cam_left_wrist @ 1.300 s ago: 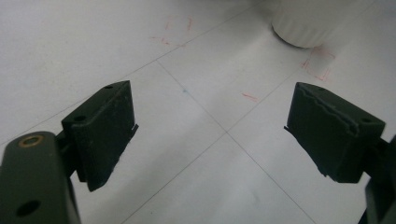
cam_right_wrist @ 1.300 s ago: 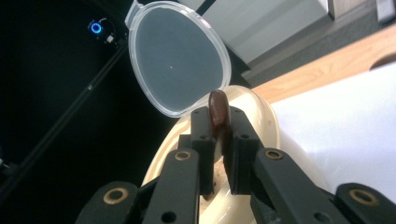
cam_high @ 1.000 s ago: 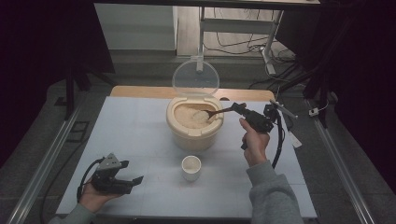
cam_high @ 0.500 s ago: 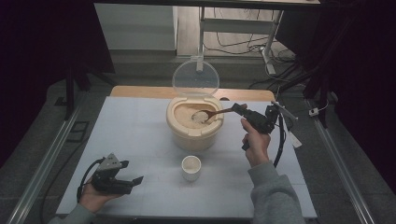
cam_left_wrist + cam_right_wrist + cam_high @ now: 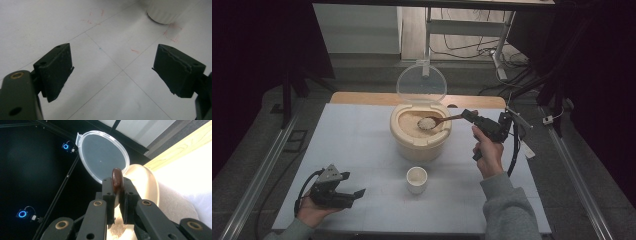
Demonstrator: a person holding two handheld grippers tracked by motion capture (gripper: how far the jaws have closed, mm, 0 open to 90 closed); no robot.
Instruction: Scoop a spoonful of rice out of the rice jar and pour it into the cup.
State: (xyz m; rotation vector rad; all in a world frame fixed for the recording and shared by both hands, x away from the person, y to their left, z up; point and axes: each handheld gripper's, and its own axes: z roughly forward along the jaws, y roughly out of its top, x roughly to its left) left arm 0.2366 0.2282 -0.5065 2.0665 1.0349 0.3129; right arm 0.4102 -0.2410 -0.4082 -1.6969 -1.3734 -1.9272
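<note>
A beige round rice container (image 5: 419, 134) stands mid-table with its clear lid (image 5: 421, 82) tipped open behind it. My right gripper (image 5: 467, 115) is shut on the handle of a wooden spoon (image 5: 437, 121), whose bowl holds a heap of rice over the container. In the right gripper view the spoon handle (image 5: 117, 180) sits clamped between the jaws, with the lid (image 5: 102, 154) and the container (image 5: 147, 187) beyond. A small white cup (image 5: 416, 178) stands in front of the container. My left gripper (image 5: 357, 194) rests open near the front left corner, its jaws wide over bare tabletop (image 5: 110, 60).
The white table top (image 5: 352, 145) has a wooden strip (image 5: 362, 98) along its far edge. Metal rails (image 5: 257, 180) run down both sides. A cable (image 5: 513, 150) hangs from the right gripper. The cup's base (image 5: 163, 13) shows at the top of the left gripper view.
The spoon has come up out of the rice with a heap in its bowl. The right hand and the left gripper have stayed in place.
</note>
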